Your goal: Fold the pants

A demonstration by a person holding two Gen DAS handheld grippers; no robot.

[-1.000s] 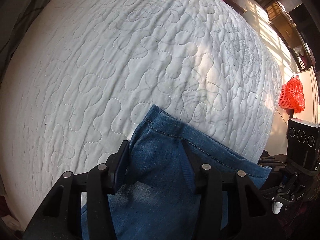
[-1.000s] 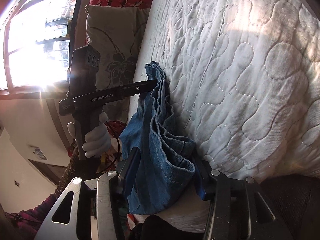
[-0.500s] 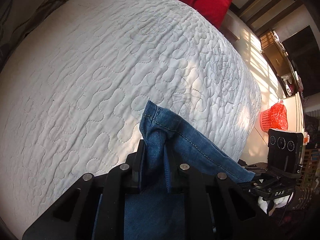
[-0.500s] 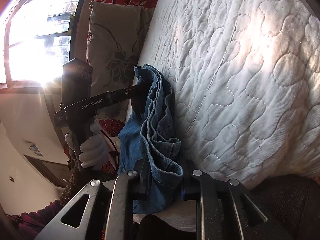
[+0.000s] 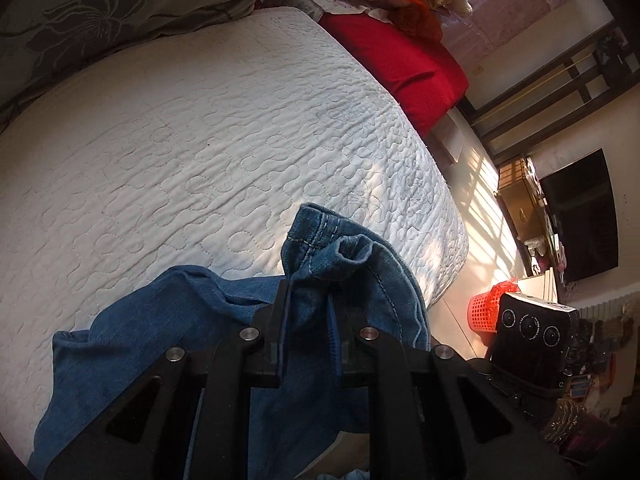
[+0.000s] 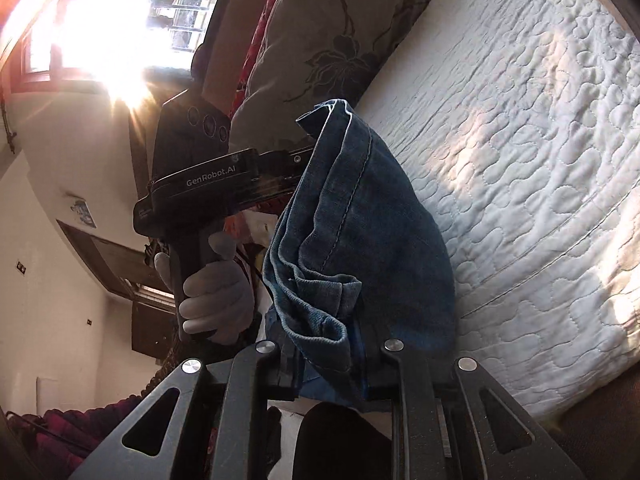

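Denim fills the lower half of both wrist views: the blue jeans [image 5: 224,320] hang bunched between the two grippers above the near edge of the white quilted mattress [image 5: 200,152]. The left gripper [image 5: 308,320] has its jaws drawn narrow onto a gathered, stitched hem edge that pokes up and forward past the fingertips, toward the far end of the bed. The right gripper [image 6: 332,344] likewise pinches a crumpled fold of the same jeans [image 6: 360,216] between nearly closed jaws. Between the two grips the fabric runs as a slack band, its long axis roughly along the bed's side edge, sagging and folded in the middle; more cloth spreads back toward the lower left in the left view, with part of it resting on the mattress. In the right view a white-gloved hand [image 6: 216,300] holds the black handle of the left gripper. A grey floral cushion [image 6: 320,40] lies at the mattress's far end, and a red pillow [image 5: 400,56] sits beyond its corner. An orange plastic basket [image 5: 486,308] stands on the sunlit floor.
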